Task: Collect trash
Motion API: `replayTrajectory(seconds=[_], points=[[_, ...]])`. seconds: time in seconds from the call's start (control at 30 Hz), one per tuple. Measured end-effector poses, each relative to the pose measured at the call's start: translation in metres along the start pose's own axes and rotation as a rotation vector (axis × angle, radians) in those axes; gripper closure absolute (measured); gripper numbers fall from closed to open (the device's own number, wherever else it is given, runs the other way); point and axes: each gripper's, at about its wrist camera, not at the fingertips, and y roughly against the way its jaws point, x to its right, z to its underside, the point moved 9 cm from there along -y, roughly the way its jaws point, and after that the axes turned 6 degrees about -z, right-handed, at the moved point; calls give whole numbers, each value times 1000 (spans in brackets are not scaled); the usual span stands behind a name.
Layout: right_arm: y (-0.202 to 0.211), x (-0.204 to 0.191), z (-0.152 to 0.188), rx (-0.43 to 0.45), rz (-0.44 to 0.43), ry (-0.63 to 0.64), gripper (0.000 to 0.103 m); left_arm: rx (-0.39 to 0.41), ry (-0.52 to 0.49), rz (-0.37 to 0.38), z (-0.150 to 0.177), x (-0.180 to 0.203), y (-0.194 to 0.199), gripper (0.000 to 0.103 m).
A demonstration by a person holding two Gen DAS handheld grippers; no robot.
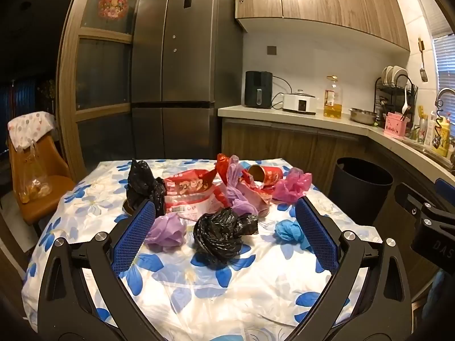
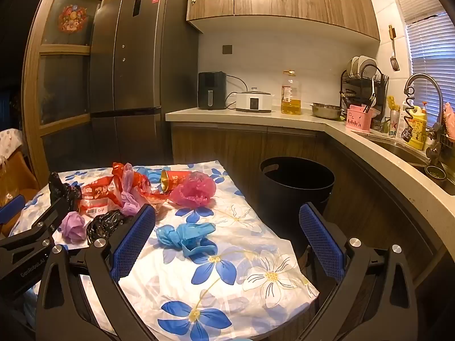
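Crumpled plastic, all of it, heaped at the middle of the floral tablecloth. Nearest in my left view: a black bag wad at frame centre, a purple wad just left of it, a blue wad to its right. Behind them lie a red snack wrapper, a second black bag, a tipped red can and a pink bag. Nothing collected yet, by my reading.

Black bin stands on the floor off the table's right edge, centre-right in my right view, mouth open and dark; I cannot see its contents.

Step in hand: the approach, before the first pick. Next move, I judge: left goes forward and down onto the black wad, right onto the blue wad, which sits just ahead of its left pad; then carry to the bin. Thin film may slip or trail.

Left gripper: jaws spread fully apart, holding nothing, touching nothing. Right gripper: the same, wide apart and empty, hovering above the cloth.

Beyond: counter and fridge at the back.
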Motion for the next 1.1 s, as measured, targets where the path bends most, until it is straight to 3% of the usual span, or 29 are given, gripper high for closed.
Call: replayTrajectory(seconds=[0.23,1.1], points=[[3,-2,-2,7,-4,2,5,41,-7,-2,-4,3,13,6],[2,4,-4,3,-2,-9,5,22,5,5,-3,0,4,6]])
